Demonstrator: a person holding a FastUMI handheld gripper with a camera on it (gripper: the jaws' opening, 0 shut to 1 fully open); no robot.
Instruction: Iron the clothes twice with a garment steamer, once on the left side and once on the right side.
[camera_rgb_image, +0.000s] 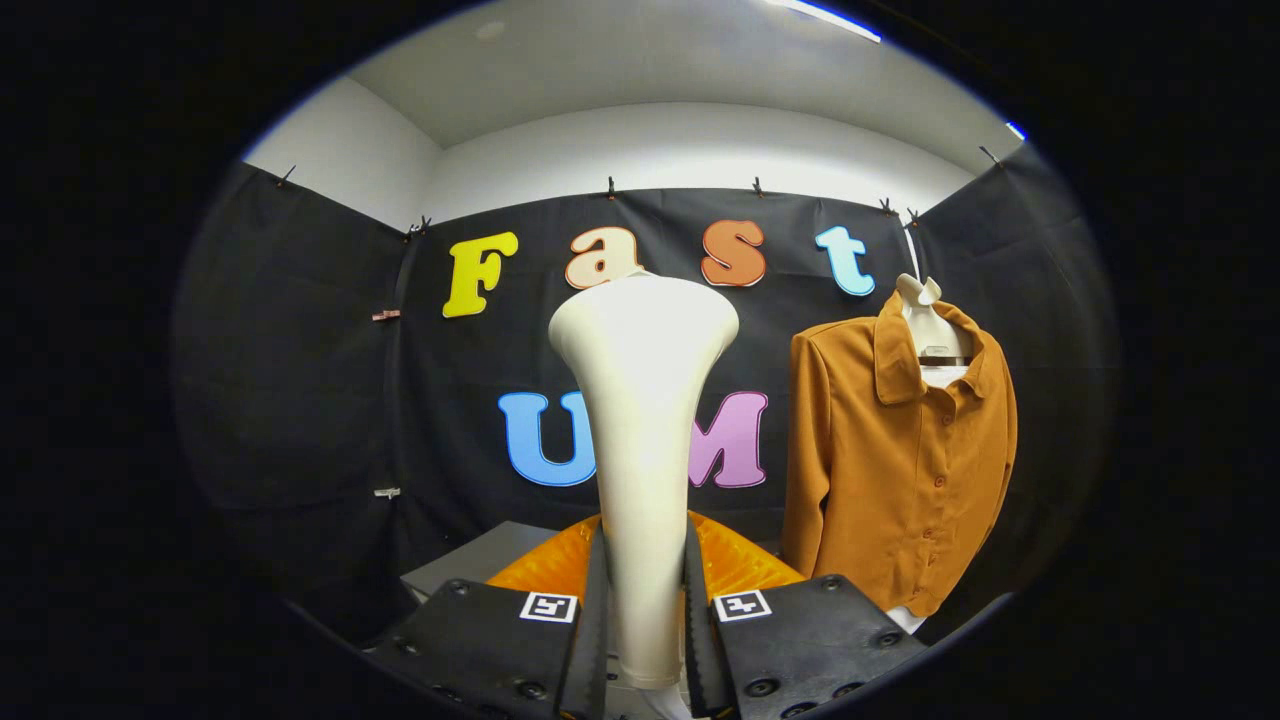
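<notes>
The gripper (645, 640) is holding the steamer (640, 450) by its handle, with both fingers (597, 620) pressing against the narrow lower part of the cream body, one on each side, so the fingers are closed only as far as the handle's width allows. The steamer is standing upright between them, its slim stem widening upward into a broad, rounded head that is rising well above the fingertips. A square marker (548, 606) is showing on the top of each finger block. Just behind the fingers, an orange ribbed piece (735, 565) is spreading out on either side of the handle; what it belongs to cannot be told. Beyond that, toward the far left, a grey box (470, 565) is sitting low against the black cloth wall (300, 400); the surface carrying it is hidden by the gripper, so its place on any worktop cannot be told. The shirt (900, 470), a rust-orange button-front with a collar and long sleeves, is hanging on a white hanger (925, 320) to the right of the steamer and beyond the fingers, close to the wall. It is facing forward, with its front buttoned and its sleeves hanging straight down. The steamer head is standing apart from the shirt, not touching it, with a clear gap of wall showing between them.
</notes>
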